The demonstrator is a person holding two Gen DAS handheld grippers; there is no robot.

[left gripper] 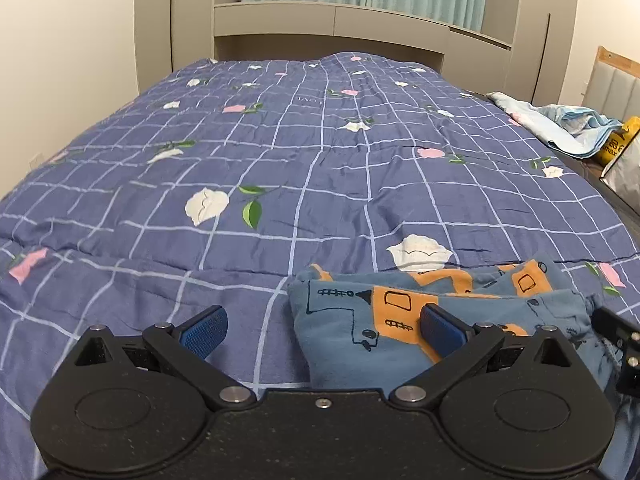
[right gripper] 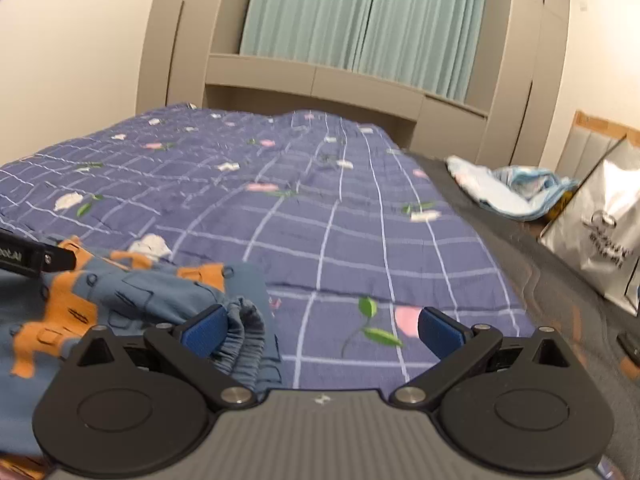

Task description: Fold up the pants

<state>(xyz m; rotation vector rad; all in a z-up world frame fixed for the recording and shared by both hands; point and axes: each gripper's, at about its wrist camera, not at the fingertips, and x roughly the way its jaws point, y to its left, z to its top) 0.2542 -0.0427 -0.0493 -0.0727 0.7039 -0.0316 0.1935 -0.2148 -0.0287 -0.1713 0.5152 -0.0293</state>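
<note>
The pants [left gripper: 360, 332] are blue with orange patches and black line drawings. They lie folded in a stack on the bed's purple checked quilt [left gripper: 280, 160], near its front edge. My left gripper [left gripper: 324, 330] is open, its jaws wide apart over the left end of the stack, holding nothing. My right gripper [right gripper: 322, 330] is also open and empty; its left finger [right gripper: 206, 332] sits against the gathered waistband [right gripper: 244, 332] at the right end of the pants [right gripper: 100, 300]. A part of each gripper shows at the edge of the other's view.
A crumpled light blue blanket [left gripper: 560, 124] lies beyond the bed's right side, also in the right wrist view [right gripper: 516, 188]. A silver bag [right gripper: 600, 224] and a yellow bag [left gripper: 616, 140] stand at the right. A beige headboard shelf [left gripper: 332, 24] and curtains are at the far end.
</note>
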